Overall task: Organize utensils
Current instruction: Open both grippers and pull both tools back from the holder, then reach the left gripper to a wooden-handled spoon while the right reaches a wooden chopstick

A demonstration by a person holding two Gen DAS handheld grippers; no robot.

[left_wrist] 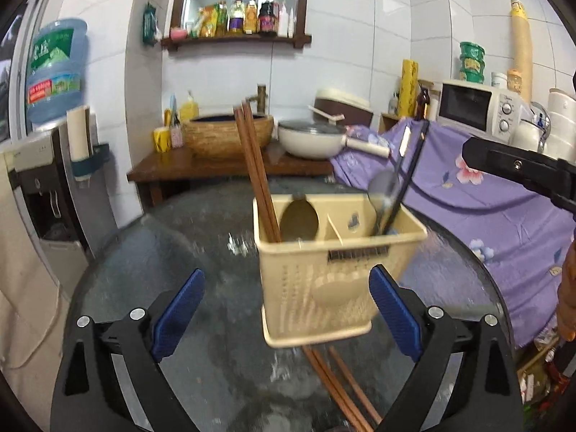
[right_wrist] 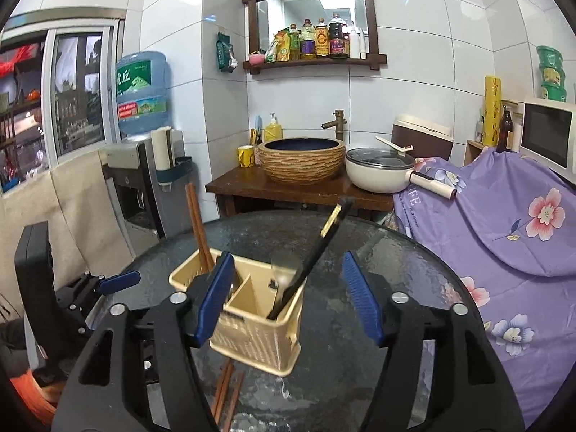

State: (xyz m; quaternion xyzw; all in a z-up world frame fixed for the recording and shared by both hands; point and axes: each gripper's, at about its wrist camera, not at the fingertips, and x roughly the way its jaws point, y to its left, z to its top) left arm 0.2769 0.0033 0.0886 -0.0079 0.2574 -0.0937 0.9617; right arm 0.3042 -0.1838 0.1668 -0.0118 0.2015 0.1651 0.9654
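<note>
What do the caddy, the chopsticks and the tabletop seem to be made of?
Caddy: probably plastic, cream and matte, going by its moulded slots and thin smooth walls.
Chopsticks: likely wood or bamboo, with a plain reddish-brown colour and a dull surface.
Tabletop: looks like dark textured glass, as it is glossy with rippled reflections.

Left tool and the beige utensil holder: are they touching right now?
Apart. In the left wrist view the left tool stands open, and bare glass table shows between its left pad and the utensil holder; the right pad sits close.
</note>
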